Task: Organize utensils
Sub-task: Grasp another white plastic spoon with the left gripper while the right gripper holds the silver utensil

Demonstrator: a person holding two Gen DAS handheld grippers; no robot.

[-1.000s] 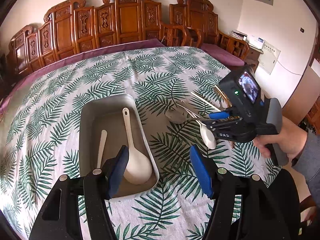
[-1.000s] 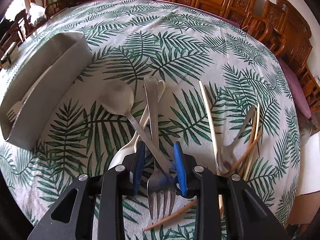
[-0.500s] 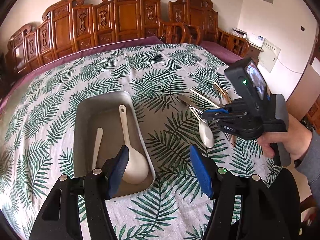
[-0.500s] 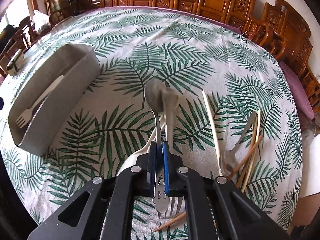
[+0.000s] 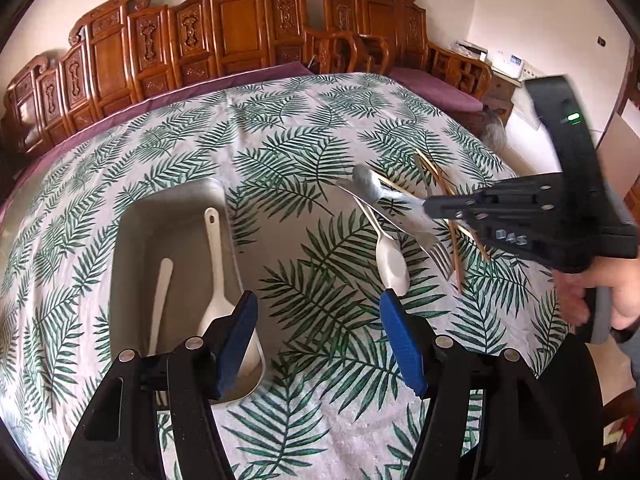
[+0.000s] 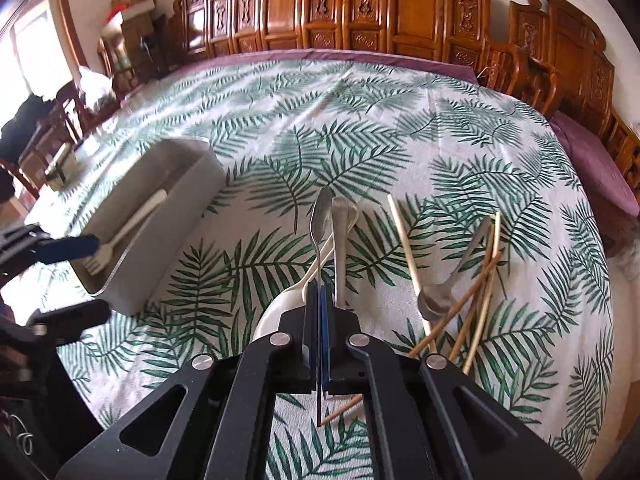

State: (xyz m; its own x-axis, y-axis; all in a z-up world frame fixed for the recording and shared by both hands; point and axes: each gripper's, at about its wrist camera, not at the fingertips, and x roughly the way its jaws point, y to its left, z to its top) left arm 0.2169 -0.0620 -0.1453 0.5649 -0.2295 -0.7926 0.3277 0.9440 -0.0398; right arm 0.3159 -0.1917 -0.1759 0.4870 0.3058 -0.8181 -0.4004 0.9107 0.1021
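Right gripper (image 6: 320, 312): fingers have just clamped together on the thin handle of a metal spoon (image 6: 321, 216), gripped edge-on; the bowl projects forward beyond the tips and the handle end runs back beneath the gripper body. The left wrist view shows this gripper raised above the tabletop (image 5: 280, 152), angled downward toward the left of the picture, with a metal utensil projecting from its tip. Whether the metal fork (image 6: 341, 240) beside the spoon is also caught cannot be determined. A hand (image 5: 604, 284) grips the handle from below at the right edge.

Left gripper (image 5: 316, 340): fingers parted, nothing between them; pointed steeply downward, hovering over the near end of the grey tray (image 5: 128, 248).

Tray contents: white plastic ladle (image 5: 218, 280) and white plastic fork (image 5: 160, 300), lying lengthwise.

On the leaf-print cloth, right of the tray: white spoon (image 5: 390, 260), a second metal spoon (image 6: 444, 292), and loose crossed chopsticks (image 6: 412, 256).
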